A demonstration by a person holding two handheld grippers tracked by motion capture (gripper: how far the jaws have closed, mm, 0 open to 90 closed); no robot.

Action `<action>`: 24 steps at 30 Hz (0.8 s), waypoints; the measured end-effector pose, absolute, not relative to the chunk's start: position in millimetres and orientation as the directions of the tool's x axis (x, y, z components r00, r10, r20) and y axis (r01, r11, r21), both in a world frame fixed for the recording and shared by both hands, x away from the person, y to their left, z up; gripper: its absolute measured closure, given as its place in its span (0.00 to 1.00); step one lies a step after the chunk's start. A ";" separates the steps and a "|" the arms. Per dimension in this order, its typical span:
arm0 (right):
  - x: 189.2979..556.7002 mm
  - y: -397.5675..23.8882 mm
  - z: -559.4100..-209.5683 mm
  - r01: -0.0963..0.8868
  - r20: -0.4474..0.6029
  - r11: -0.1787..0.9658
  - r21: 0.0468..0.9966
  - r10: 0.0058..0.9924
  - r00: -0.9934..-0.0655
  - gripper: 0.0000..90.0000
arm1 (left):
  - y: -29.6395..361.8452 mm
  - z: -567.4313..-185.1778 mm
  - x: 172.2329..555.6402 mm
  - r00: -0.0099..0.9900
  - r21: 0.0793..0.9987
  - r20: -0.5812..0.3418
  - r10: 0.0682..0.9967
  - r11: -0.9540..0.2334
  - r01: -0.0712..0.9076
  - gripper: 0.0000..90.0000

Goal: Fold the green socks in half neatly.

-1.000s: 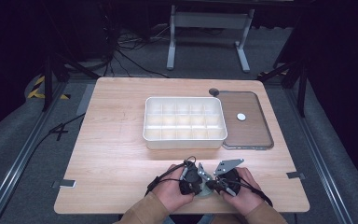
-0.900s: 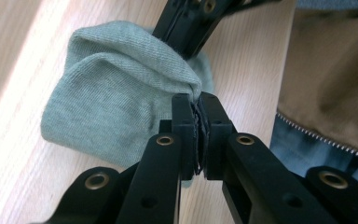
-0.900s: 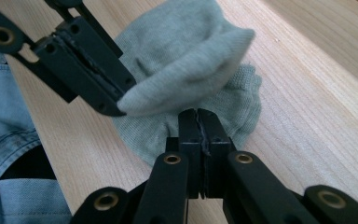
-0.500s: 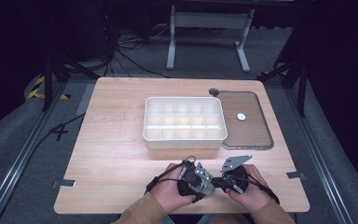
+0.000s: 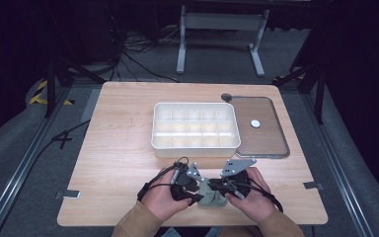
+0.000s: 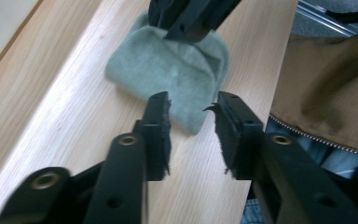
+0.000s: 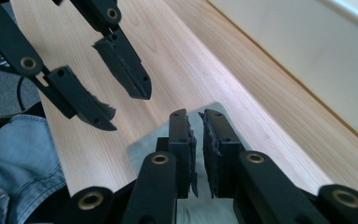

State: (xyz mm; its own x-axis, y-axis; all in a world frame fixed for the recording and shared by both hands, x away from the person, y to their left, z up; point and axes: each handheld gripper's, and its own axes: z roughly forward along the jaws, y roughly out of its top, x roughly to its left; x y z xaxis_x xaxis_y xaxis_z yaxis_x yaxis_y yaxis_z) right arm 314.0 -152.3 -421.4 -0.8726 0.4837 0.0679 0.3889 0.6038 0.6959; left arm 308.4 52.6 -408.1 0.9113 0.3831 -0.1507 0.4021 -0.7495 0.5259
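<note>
A small folded grey-green cloth (image 5: 211,198) lies flat on the wooden table near its front edge, between the two hands. In the left gripper view the cloth (image 6: 168,70) sits just beyond my left gripper (image 6: 191,100), whose jaws stand apart with nothing between them; they have just been closing. My right gripper (image 7: 196,114) hovers over the cloth (image 7: 144,142), jaws a narrow slit apart, just opening, holding nothing. The left gripper (image 7: 123,105) faces it from the upper left. In the high view the left gripper (image 5: 193,190) and right gripper (image 5: 223,186) point at each other.
A white compartmented tray (image 5: 195,145) stands mid-table, beyond the hands. To its right lies a clear flat lid (image 5: 269,143) with a small white disc (image 5: 255,123) on it and a dark round knob (image 5: 226,97) at its far corner. Bare wood lies left of the hands.
Both grippers have lifted a little and drawn apart, the right one shifting rightward. Their jaws have parted, and the cloth now lies uncovered between them.
</note>
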 end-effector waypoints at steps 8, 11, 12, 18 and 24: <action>318.8 -154.3 -447.5 0.431 0.083 0.664 0.611 0.488 -0.869 0.91 | 56.3 -404.0 314.3 0.905 0.605 -0.074 0.419 -0.702 0.375 0.74; 317.7 -155.1 -452.9 0.432 0.097 0.672 0.601 0.476 -0.874 0.92 | 44.9 -405.9 317.4 0.925 0.640 -0.042 0.379 -0.700 0.316 0.76; 317.1 -155.3 -454.5 0.424 0.095 0.673 0.606 0.468 -0.879 0.92 | 39.9 -408.9 318.7 0.932 0.634 -0.030 0.361 -0.714 0.297 0.78; 313.0 -159.0 -456.5 0.409 0.089 0.663 0.627 0.460 -0.883 0.89 | 18.0 -440.4 330.4 0.959 0.530 0.041 0.281 -0.819 0.217 0.79; 305.6 -164.3 -454.3 0.374 0.051 0.665 0.646 0.451 -0.891 0.88 | 18.7 -448.9 334.6 0.952 0.494 -0.002 0.305 -0.827 0.266 0.79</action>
